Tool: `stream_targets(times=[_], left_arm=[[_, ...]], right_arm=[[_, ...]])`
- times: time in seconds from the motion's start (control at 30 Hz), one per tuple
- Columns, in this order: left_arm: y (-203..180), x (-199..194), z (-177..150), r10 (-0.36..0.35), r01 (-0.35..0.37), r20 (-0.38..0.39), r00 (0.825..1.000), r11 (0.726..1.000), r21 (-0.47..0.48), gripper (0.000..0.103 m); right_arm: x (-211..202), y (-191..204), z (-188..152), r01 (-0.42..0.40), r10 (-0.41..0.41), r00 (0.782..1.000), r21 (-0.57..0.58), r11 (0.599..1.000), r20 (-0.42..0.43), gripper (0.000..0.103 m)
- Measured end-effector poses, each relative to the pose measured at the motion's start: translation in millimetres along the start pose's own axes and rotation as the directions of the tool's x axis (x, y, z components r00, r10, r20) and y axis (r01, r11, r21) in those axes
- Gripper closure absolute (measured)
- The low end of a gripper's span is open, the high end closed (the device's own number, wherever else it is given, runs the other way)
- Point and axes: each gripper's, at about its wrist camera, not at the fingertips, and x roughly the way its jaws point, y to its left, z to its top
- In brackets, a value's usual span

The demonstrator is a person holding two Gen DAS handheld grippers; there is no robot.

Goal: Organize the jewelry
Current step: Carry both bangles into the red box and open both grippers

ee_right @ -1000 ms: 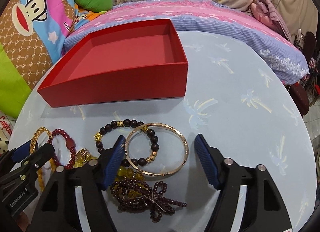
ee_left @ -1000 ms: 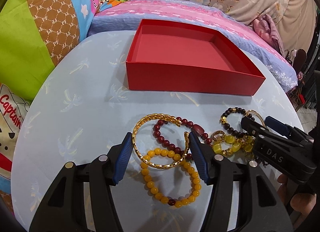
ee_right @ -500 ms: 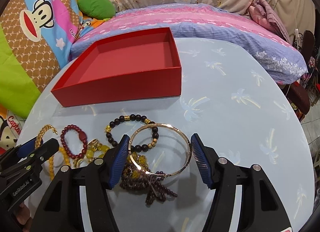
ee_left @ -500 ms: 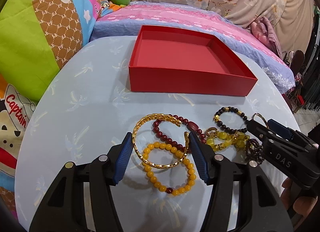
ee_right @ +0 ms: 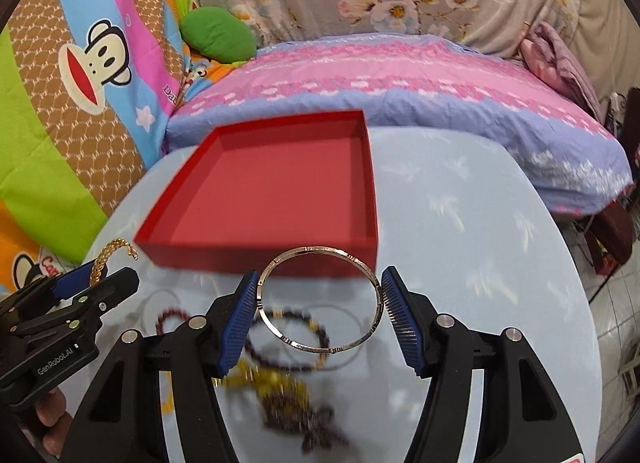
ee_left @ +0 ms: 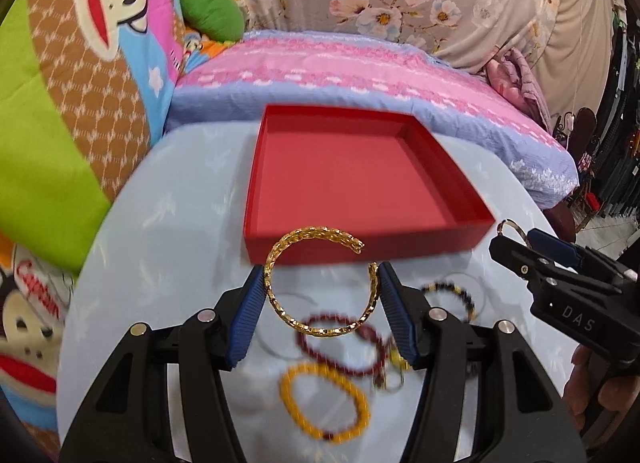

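Note:
My left gripper (ee_left: pixel 320 283) is shut on a gold open cuff bangle (ee_left: pixel 280 303) and holds it above the table, just before the empty red box (ee_left: pixel 352 183). My right gripper (ee_right: pixel 318 287) is shut on a thin gold ring bangle (ee_right: pixel 320 349), also lifted, in front of the red box (ee_right: pixel 272 191). Below on the light blue table lie a yellow bead bracelet (ee_left: pixel 324 407), a dark red bead bracelet (ee_left: pixel 340 343), a black bead bracelet (ee_right: pixel 288 339) and a blurred dark bead strand (ee_right: pixel 316 423).
The round table (ee_right: pixel 480 263) stands against a bed with a pink and blue cover (ee_right: pixel 400 75). Cartoon-print bedding (ee_left: pixel 60 103) rises at the left. The other gripper shows at the right edge in the left wrist view (ee_left: pixel 560 283).
Both grippers have closed on their bangles and lifted them off the table, moving up and toward the red box. The other bracelets stay on the table.

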Motion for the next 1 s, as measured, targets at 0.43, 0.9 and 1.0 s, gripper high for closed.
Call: stream_targets(times=[0.43,0.9,1.0], left_arm=[[4.6,115.0,125.2,-0.011,0.015,-0.063,0.998,0.998,0.054,0.049],[12.1,201.3,147.8,-0.017,0.024,-0.221,0.975,0.999,0.027,0.048],[11.1,206.1,147.5,-0.003,0.013,-0.224,0.975,0.999,0.041,0.048]], right_arm=[[114.5,3.2,139.6,-0.049,0.047,0.995,-0.024,0.999,-0.088,0.043],[201.2,6.2,157.5,-0.007,-0.011,0.969,-0.071,0.997,-0.249,0.043],[205.7,3.8,157.0,0.003,-0.021,0.967,-0.069,0.998,-0.253,0.042]])
